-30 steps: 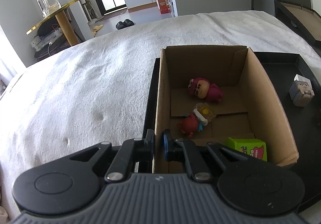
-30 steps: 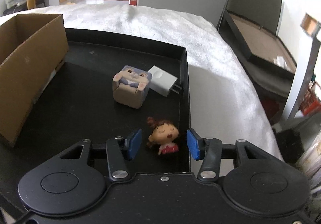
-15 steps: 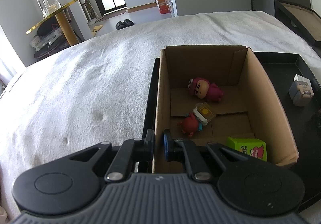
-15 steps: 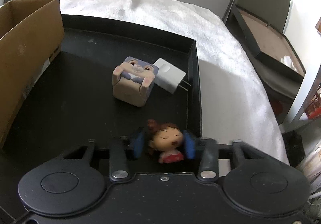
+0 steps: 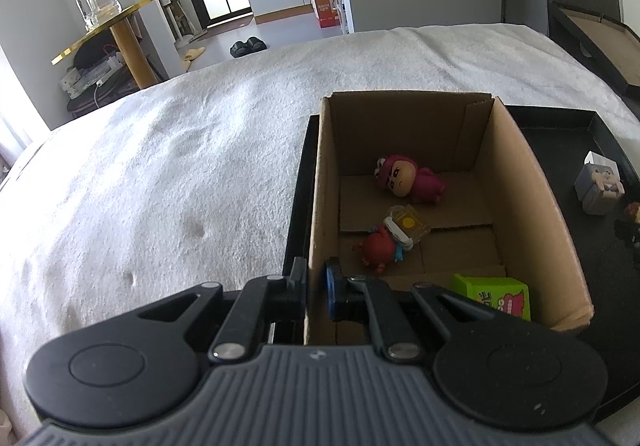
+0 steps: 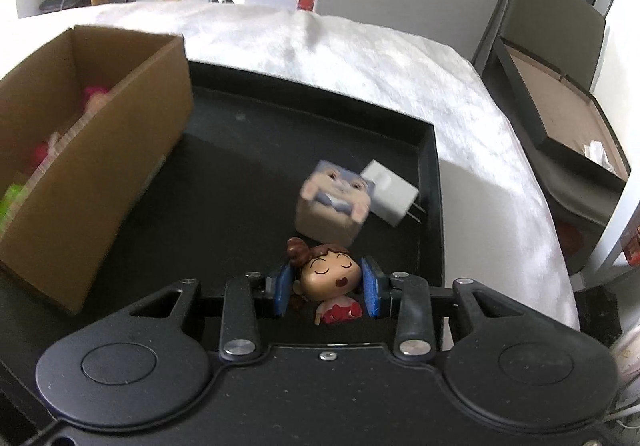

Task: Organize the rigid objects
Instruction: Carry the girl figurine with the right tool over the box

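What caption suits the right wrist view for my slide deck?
Right gripper shut on a brown-haired figurine above the black tray, cardboard box to the left.

The cardboard box (image 5: 516, 182) is plain brown corrugated paper, matt and a little scuffed, and the tray (image 6: 256, 182) beneath it looks like smooth black plastic with a faint sheen. Between the blue pads of the right tool (image 6: 327, 288) the girl figurine (image 6: 330, 274) is glossy moulded plastic — so is the cube toy (image 6: 332, 206) just ahead of it, while the white charger (image 6: 390, 190) beyond is smooth with thin metal prongs. Around the left tool (image 5: 316, 288), itself matt black plastic with bright metal pins, the white cloth (image 5: 160, 166) is fluffy and rough-napped — dented in spots.
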